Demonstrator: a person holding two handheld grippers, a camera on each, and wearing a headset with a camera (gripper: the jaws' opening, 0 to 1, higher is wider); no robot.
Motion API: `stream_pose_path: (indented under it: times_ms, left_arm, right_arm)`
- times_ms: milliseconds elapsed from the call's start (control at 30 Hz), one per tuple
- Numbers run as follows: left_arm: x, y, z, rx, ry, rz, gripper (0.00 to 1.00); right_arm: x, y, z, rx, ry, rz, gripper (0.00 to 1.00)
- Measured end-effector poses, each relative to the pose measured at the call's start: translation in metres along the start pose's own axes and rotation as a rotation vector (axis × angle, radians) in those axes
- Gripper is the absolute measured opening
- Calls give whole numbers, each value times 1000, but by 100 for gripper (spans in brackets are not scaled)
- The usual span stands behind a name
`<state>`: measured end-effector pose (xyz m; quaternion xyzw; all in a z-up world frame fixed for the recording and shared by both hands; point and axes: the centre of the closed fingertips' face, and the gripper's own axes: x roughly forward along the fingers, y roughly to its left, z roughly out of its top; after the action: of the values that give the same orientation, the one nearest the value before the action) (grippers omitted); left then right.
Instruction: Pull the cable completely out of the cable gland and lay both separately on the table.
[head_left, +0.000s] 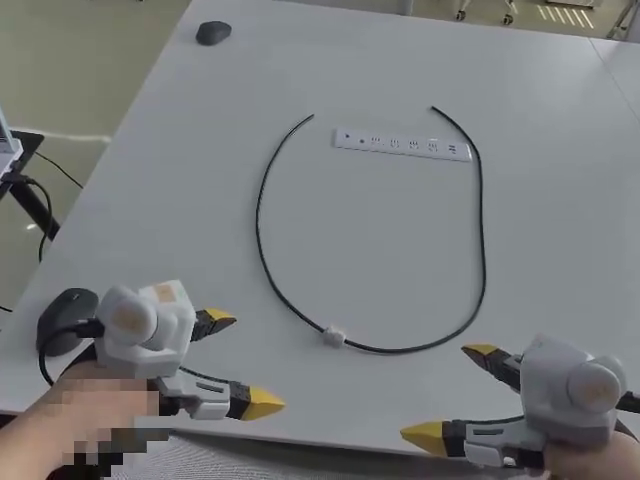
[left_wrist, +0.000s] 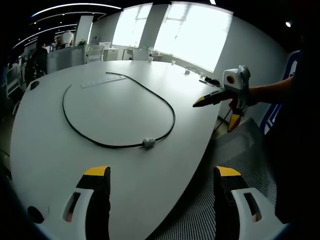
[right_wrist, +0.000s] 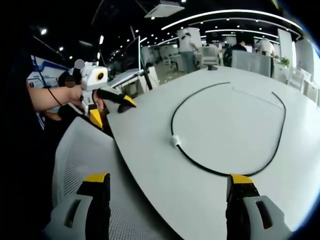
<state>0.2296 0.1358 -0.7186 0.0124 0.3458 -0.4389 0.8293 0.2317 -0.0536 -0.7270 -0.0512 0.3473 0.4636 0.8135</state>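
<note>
The small white cable gland (head_left: 334, 337) on the thin black cable (head_left: 258, 215) lies on the white table (head_left: 380, 240), between the spread left tongs (head_left: 252, 362) and spread right tongs (head_left: 440, 392).

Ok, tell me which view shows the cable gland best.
The head view: the cable gland sits near its centre, seen from above, pale against the black cable running through it. Both gripper views show the cable gland from low, oblique angles with fisheye distortion.
</note>
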Motion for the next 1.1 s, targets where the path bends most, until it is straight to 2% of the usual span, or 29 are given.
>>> stream_pose_path:
  times_ms: [200,333,400,567,767,1100]
  left_arm:
    - [1,0,-2,10,1,3,86]
    - [2,-1,-7,15,10,3,86]
    - [3,-1,-10,14,20,1,85]
    - [8,-2,-15,19,31,-5,83]
    - [11,-5,-16,27,39,-12,80]
    - [16,-3,-16,6,29,-11,82]
  right_arm:
    - [4,1,2,-10,8,4,97]
    - [8,4,10,-26,8,12,96]
    - [12,5,19,-47,1,21,95]
    - [23,2,32,-69,1,34,92]
    - [37,-1,43,-96,18,48,90]
    - [61,-1,46,-125,72,78,86]
